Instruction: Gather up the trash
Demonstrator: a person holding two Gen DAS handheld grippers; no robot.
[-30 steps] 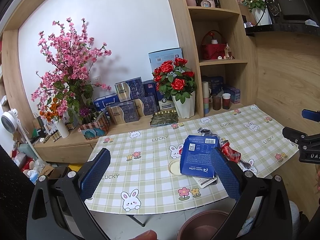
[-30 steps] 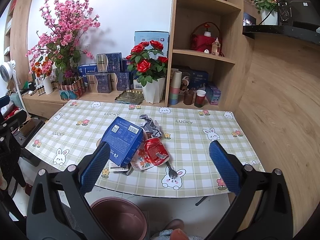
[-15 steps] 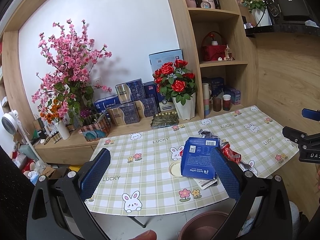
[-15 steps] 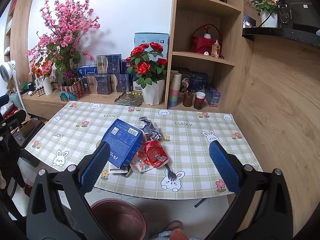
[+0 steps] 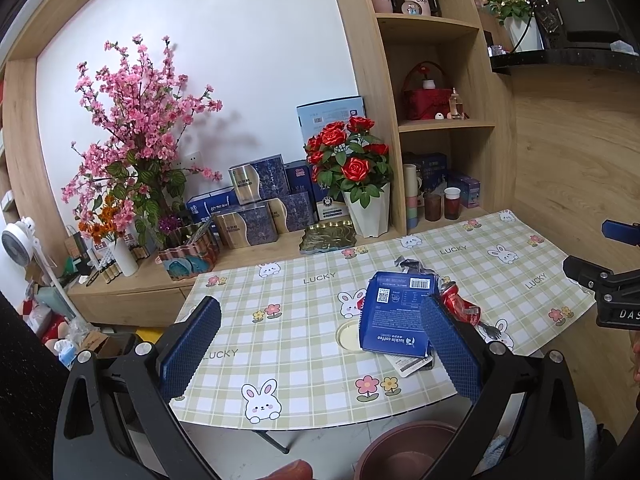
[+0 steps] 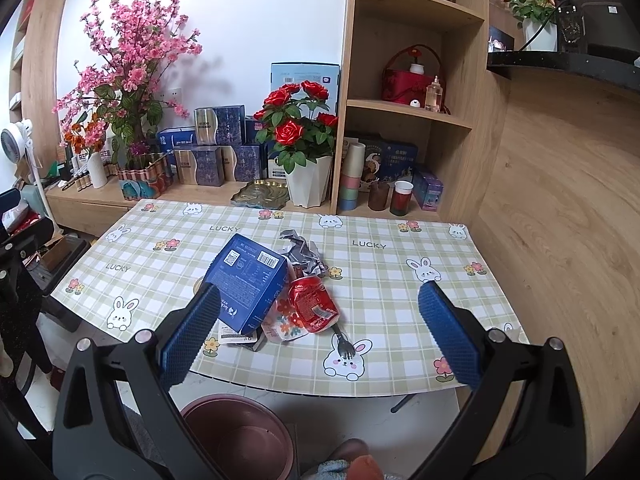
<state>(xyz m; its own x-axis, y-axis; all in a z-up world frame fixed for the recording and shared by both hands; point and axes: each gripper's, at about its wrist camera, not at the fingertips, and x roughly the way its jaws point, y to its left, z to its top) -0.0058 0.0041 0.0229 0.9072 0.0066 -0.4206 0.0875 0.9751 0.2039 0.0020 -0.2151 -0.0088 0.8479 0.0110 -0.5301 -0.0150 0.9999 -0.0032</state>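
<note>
Both tongs held spread wide and empty, back from the near edge of the bench (image 6: 400, 280) with its green-checked rabbit cloth: left tongs (image 5: 320, 354), right tongs (image 6: 320, 334).

Trash heaped near the front middle of the bench: dark blue cardboard coffee box (image 6: 250, 280) lying tilted on flat paper packets (image 6: 236, 336); crushed red soft-drink can (image 6: 314, 304) touching its right side; crumpled silver foil wrapper (image 6: 300, 252) just behind; small metal fork (image 6: 344, 346) in front of the can, near the bench edge. Round cream lid (image 5: 348, 336) partly under the box, seen from the left wrist.

Brown round plastic bin (image 6: 240, 436) on the floor below the near edge, directly under the pile.

Step judged: first approach, nothing yet lifted. Best opened with the box, topmost and largest. Grip advised across its narrow faces, squeezed gently since hollow cardboard crushes. Lift straight up to avoid dragging can or packets off the edge. Release only once above the bin. Fork possibly not trash; left till last.
</note>
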